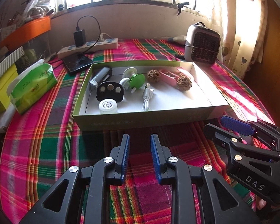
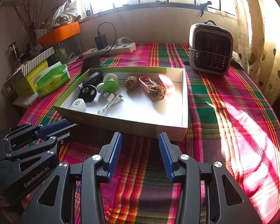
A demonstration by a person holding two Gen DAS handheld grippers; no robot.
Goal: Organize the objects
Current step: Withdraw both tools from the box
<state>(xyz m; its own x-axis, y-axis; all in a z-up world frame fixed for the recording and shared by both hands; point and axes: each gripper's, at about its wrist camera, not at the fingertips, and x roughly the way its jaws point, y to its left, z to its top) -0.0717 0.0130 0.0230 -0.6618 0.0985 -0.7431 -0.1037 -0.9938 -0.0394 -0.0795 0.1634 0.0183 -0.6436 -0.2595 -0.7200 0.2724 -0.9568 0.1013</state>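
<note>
Both the left claw (image 1: 140, 140) and right claw (image 2: 140, 140) hang open and empty over the counter (image 2: 224, 102), just before the box (image 1: 149, 120) of odds and ends

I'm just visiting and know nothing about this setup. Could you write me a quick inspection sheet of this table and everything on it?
Surface: plaid tablecloth, sunlit on the right.
Job's things: shallow box holding two walnuts, pink clip, white cable, green spool, black disc, white cap, silver-black gadget.
Clutter: tissue pack, heater, phone.
Grippers: left tool and right tool open, empty, short of the box.
Cables: power strip with charger.
Surroundings: window, curtain, crowded shelf.
</note>
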